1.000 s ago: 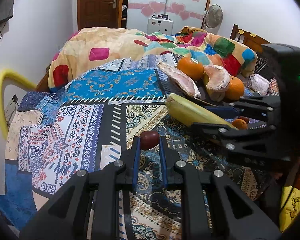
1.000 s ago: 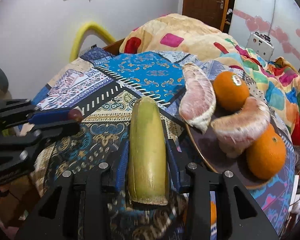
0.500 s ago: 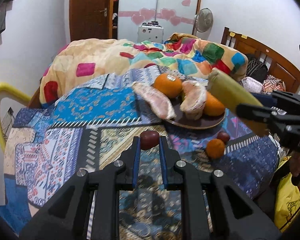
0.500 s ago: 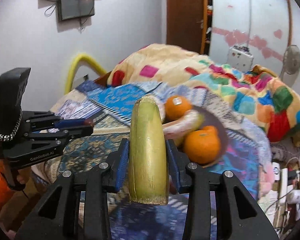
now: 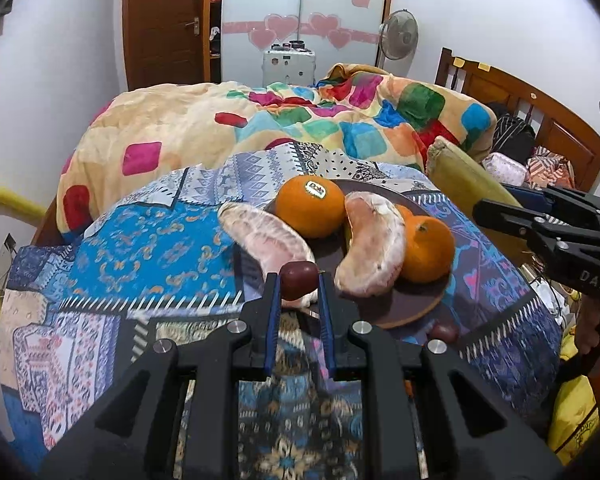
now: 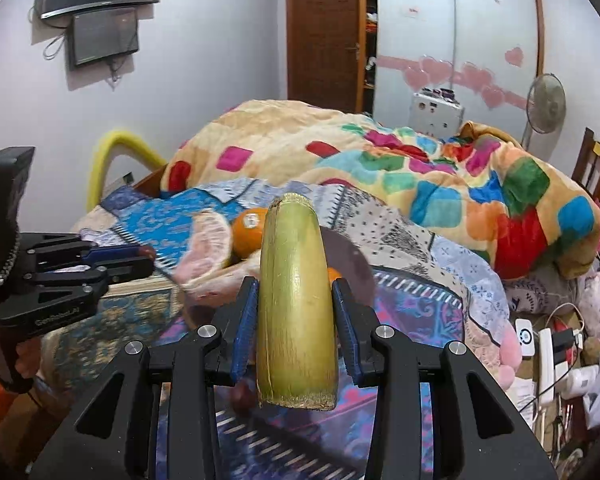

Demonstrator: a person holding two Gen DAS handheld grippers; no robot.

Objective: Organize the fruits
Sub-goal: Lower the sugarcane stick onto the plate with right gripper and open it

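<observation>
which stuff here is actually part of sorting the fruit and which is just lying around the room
Part of the job:
- dark red fruit in the left tongs
- yellow-green stalk piece in the right tongs
- brown plate
- two oranges
- two peeled pomelo segments
- loose dark fruit beside the plate

Lying about:
- colourful blanket
- fan
- wall screens

Right tool [image 5: 496, 210] reads "DAS"; left tool [image 6: 146, 259] perhaps "GenRobot.AI".

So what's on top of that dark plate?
On the plate: two oranges, one stickered, and two peeled pomelo pieces; one pokes over the rim. Anything under them is hidden.
</observation>
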